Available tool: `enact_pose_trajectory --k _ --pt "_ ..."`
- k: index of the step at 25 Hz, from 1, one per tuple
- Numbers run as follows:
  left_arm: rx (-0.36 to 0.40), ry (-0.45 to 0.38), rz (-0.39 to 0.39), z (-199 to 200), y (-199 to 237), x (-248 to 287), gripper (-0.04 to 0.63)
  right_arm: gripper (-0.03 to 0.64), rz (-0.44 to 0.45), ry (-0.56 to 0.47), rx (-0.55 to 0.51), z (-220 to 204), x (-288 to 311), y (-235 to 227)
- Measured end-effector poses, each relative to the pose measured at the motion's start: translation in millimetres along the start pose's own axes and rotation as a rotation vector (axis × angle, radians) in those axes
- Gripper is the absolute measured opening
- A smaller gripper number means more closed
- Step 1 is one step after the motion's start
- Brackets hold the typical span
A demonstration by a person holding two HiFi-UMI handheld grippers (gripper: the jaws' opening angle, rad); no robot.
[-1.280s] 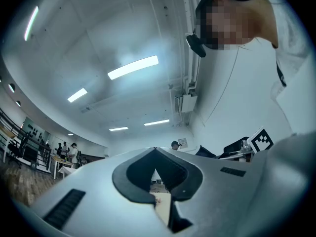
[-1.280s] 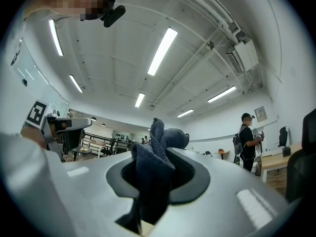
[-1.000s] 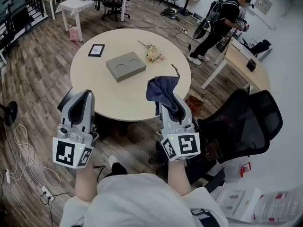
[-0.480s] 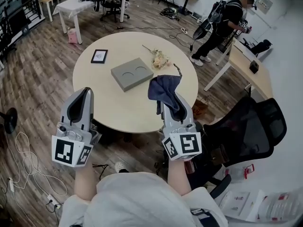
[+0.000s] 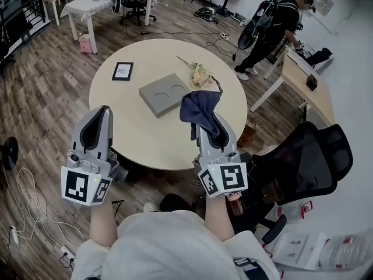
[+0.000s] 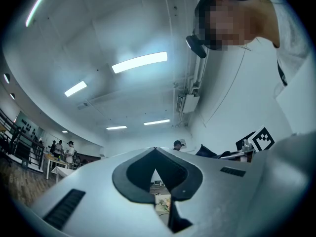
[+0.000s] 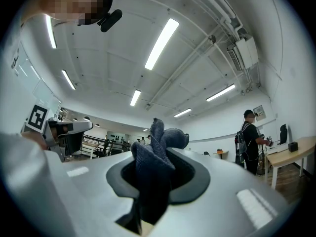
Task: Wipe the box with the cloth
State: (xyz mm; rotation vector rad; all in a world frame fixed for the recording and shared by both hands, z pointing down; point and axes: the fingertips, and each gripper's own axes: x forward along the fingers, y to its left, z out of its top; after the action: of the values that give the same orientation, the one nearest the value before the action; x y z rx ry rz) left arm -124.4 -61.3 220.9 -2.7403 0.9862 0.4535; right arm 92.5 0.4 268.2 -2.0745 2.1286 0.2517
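A flat grey box [image 5: 165, 93] with two round hollows lies on the round beige table [image 5: 134, 127]. My right gripper [image 5: 207, 116] is shut on a dark blue cloth [image 5: 198, 109], which hangs bunched over the table's right side, just right of the box. In the right gripper view the cloth [image 7: 153, 167] fills the gap between the jaws. My left gripper [image 5: 100, 114] is held over the table's near left edge, its jaws shut with nothing in them; the left gripper view points up at the ceiling.
A small framed picture [image 5: 122, 71] and a bunch of dried flowers [image 5: 198, 73] lie on the table's far side. A black office chair [image 5: 306, 156] stands to the right. A person [image 5: 274, 25] stands by a desk [image 5: 303, 80] at the back right. Cables [image 5: 26, 185] lie on the floor at left.
The view has drifted so the table and box sit a little nearer and more central. Both grippers keep their pose; the cloth stays held in the right one.
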Motion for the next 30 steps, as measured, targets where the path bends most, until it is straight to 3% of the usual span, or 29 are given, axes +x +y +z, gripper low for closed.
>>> enact_pose_trajectory --k 11,22,30 --pt "-0.026 0.025 0.030 -32.0 37.0 38.1 0.003 0.089 0.027 0.032 0.005 -19.6 61.4 -18.1" --pt "0.017 0.007 0.114 -36.9 79.2 92.0 0.003 0.089 0.135 0.043 -0.044 -11.3 167.5 -44.4" --pt "0.046 0.032 0.181 -52.5 98.0 114.1 0.003 0.089 0.246 0.128 -0.005 -47.1 238.0 -52.5"
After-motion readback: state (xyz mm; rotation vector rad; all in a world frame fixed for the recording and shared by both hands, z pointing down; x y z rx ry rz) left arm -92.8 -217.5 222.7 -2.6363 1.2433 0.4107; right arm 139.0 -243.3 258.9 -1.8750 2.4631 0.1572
